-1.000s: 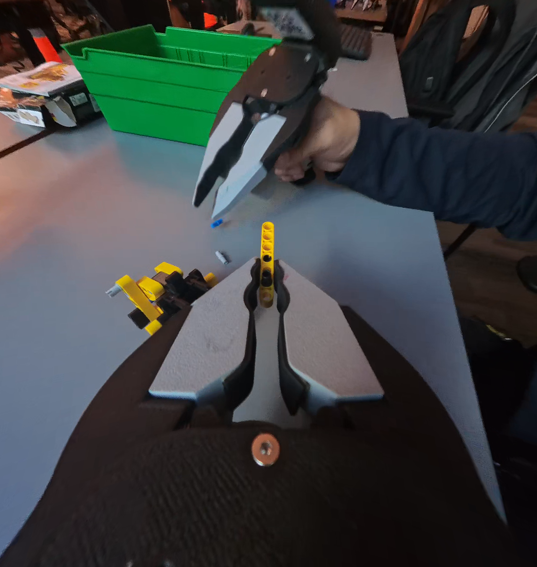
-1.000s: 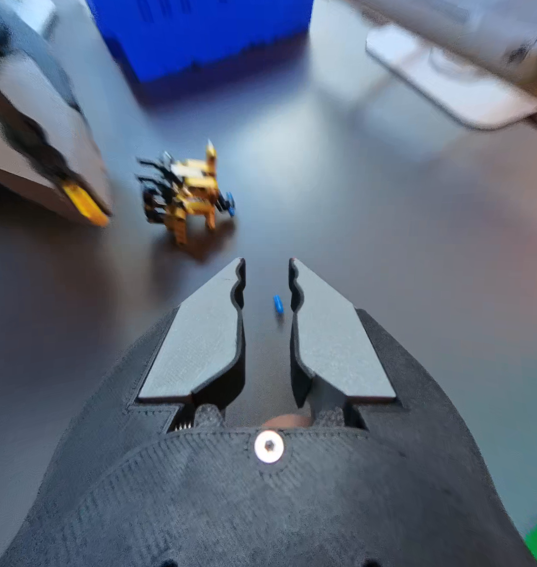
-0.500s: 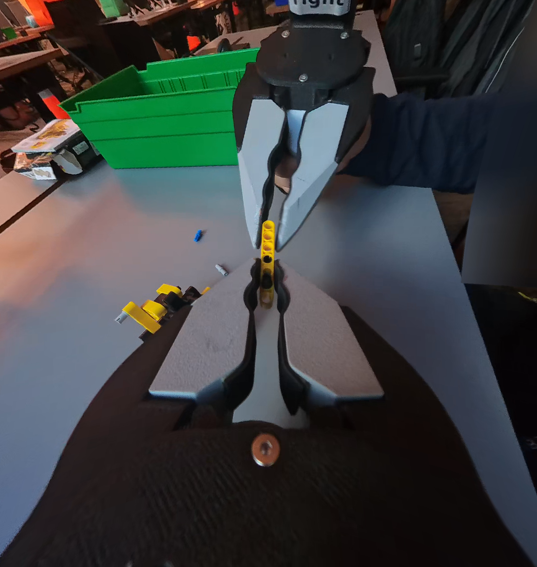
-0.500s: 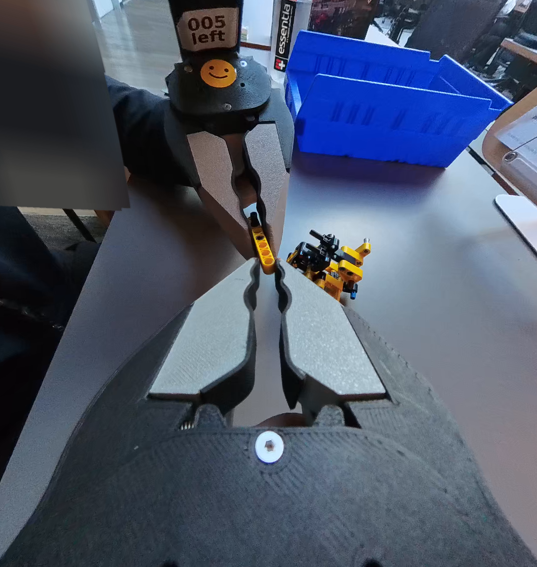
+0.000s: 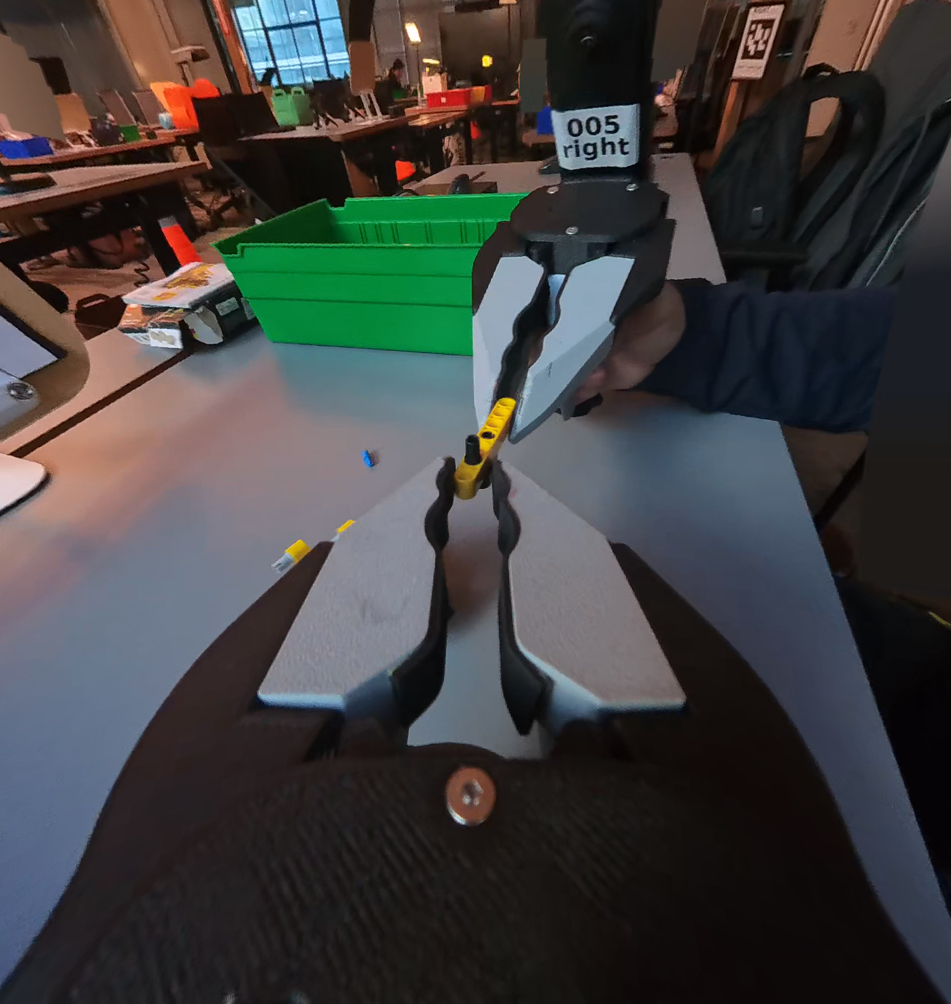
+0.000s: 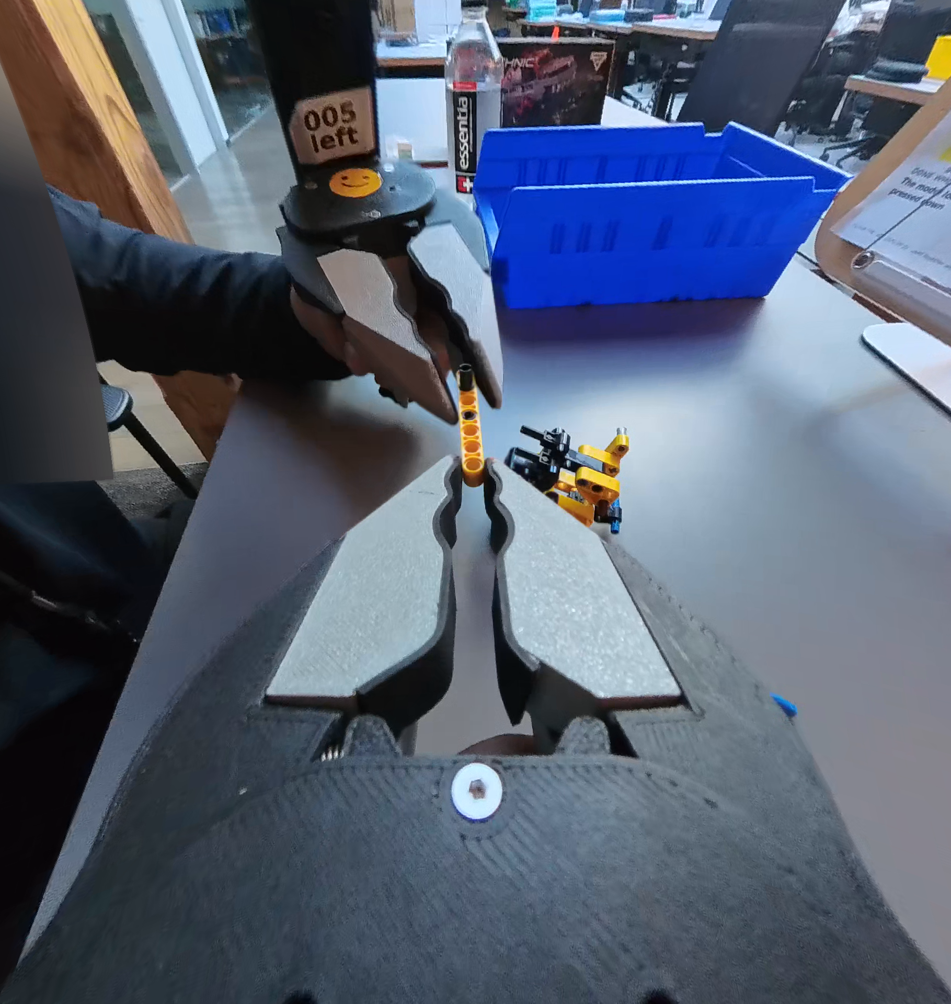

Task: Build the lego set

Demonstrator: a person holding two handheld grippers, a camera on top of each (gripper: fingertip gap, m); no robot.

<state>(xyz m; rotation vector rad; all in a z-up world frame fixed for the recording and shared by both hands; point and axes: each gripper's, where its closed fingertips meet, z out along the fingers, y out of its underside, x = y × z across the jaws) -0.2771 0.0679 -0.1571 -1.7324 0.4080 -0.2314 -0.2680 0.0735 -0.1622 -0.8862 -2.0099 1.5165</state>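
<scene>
A yellow beam with holes [image 5: 481, 453] carries a black pin [image 5: 470, 446] on its side. My left gripper [image 5: 470, 475] is shut on its near end. My right gripper [image 5: 503, 413] comes down from above, shut on its far end. In the right wrist view the beam [image 6: 470, 443] stands upright between my right gripper [image 6: 471, 474] below and my left gripper [image 6: 465, 394] above. The part-built yellow and black model [image 6: 576, 478] sits on the table just right of the beam. In the left wrist view only a yellow bit of it [image 5: 295, 551] shows beside my finger.
A loose blue pin [image 5: 368, 458] lies on the grey table [image 5: 190, 516]. A green bin [image 5: 364, 282] and a printed box [image 5: 185, 304] stand behind. A blue bin [image 6: 641, 228], a water bottle [image 6: 470, 108] and a wooden stand with a sheet [image 6: 924, 217] are at the far side. The table edge runs close on the right [image 5: 820, 597]. Less than 4 cm separates the two grippers' tips.
My right gripper swung in from above the blue pin and closed on the beam's free end. The beam now leans to the right, and the black pin on its side shows.
</scene>
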